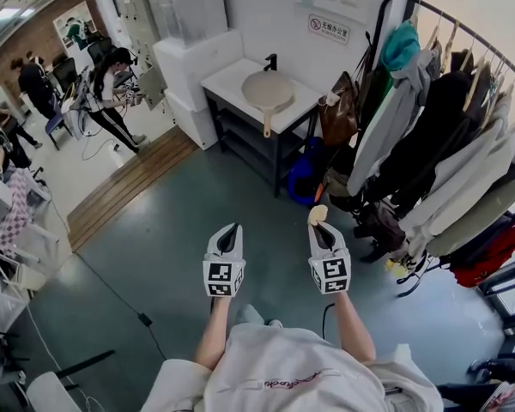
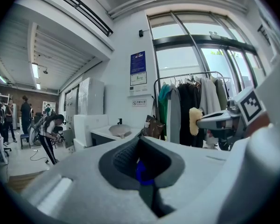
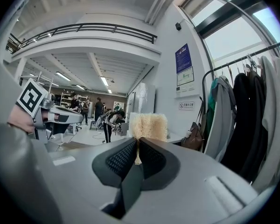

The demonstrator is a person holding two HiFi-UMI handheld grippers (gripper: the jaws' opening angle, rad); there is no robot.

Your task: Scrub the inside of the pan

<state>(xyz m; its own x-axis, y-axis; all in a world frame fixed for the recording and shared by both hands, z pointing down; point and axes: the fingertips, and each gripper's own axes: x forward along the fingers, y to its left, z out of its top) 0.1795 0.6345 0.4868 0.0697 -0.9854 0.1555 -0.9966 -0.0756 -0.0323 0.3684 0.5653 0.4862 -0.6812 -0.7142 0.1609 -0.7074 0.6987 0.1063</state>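
A beige pan lies with its handle toward me on a white-topped table against the far wall, well ahead of both grippers. It also shows small in the left gripper view, as the pan. My left gripper is held level over the floor, jaws shut and empty; left gripper shows the same. My right gripper is shut on a pale yellow sponge, which sticks out past the tips. In its own view the right gripper pinches the sponge.
A rack of hanging coats and bags stands to the right of the table. A blue bin sits by the table leg. A cable runs across the grey floor. People work at the far left.
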